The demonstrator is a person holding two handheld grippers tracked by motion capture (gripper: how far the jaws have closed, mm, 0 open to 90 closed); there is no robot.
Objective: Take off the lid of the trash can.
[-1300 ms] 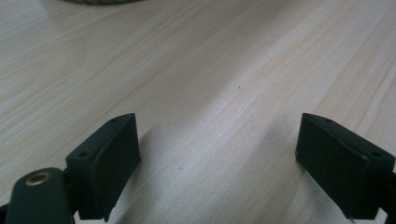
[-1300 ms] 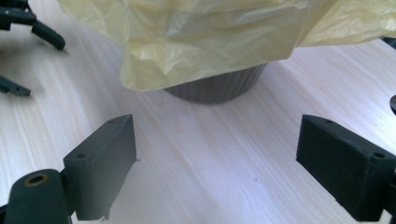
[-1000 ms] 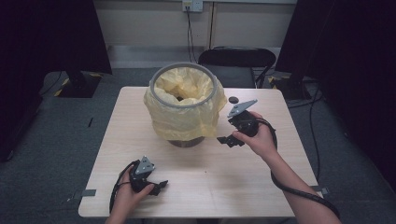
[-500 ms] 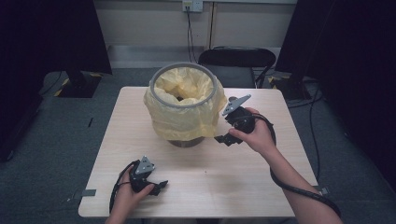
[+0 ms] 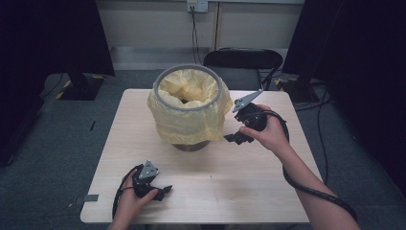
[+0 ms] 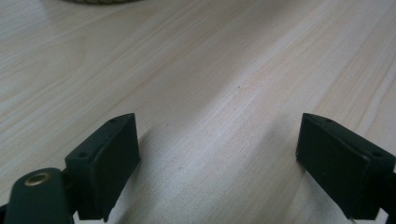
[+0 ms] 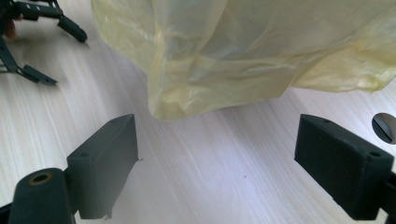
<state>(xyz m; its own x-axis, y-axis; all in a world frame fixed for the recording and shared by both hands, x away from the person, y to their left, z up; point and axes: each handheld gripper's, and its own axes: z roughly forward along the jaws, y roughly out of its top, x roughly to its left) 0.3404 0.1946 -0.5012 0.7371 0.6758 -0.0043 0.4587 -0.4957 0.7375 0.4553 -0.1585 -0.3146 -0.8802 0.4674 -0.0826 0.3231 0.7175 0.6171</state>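
Right tool (image 5: 238,137), jaws spread, aims at the hanging skirt of the yellow bag (image 5: 186,122) that lines the bin (image 5: 189,143) mid-worktop (image 5: 239,187), probably to pinch that loose hem. Left tool (image 5: 160,192) rests spread near the front edge, out of the way.

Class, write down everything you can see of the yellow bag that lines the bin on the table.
The yellow bag is thin, translucent, crinkled plastic. It lines a round grey-rimmed bin standing upright at the back middle of the wooden table. Its top is folded out over the rim and hangs loosely down the outside, hiding most of the wall. The right gripper, jaws open, is close beside its hanging edge without touching it.
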